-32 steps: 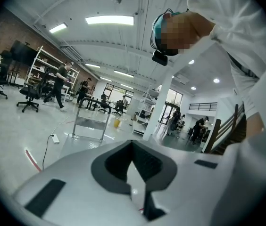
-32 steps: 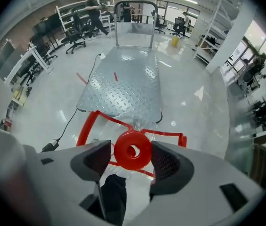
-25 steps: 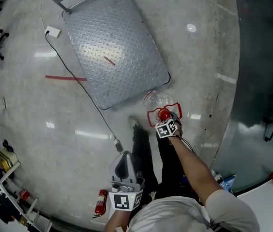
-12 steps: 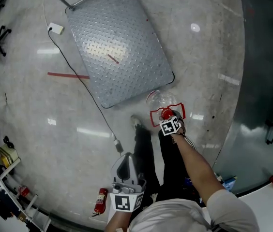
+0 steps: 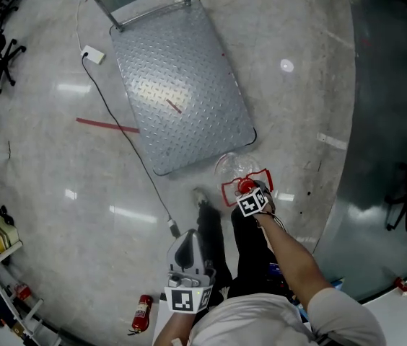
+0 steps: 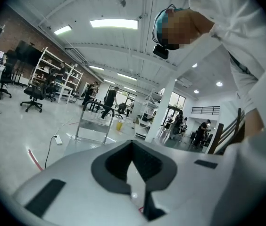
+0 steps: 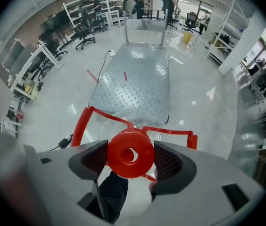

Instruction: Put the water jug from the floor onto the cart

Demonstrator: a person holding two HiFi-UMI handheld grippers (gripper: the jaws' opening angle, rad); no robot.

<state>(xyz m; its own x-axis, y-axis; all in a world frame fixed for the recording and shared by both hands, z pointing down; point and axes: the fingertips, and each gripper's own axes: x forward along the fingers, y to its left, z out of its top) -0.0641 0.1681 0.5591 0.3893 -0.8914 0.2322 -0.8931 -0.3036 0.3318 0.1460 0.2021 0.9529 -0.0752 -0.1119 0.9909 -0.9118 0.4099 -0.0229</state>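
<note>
The water jug (image 5: 232,166) is clear, with a red cap (image 5: 244,186) and a red carrying frame (image 7: 88,119). It is upright at the near right corner of the grey checker-plate cart (image 5: 182,85). My right gripper (image 5: 247,190) points straight down over it, and its pads press the red cap (image 7: 129,153) from both sides. My left gripper (image 5: 187,247) is held low near the person's body, shut and empty. In the left gripper view the left gripper (image 6: 134,173) points across the hall towards the cart (image 6: 93,131).
A black cable (image 5: 128,146) runs from a white power strip (image 5: 93,54) past the cart's left side. A red tape strip (image 5: 106,125) lies on the floor, and a fire extinguisher (image 5: 140,313) lies near the person's legs (image 5: 211,244). A dark mat (image 5: 395,121) covers the right.
The right gripper keeps the red cap between its pads and has shifted slightly beside the cart's corner. The left gripper has stayed where it was.
</note>
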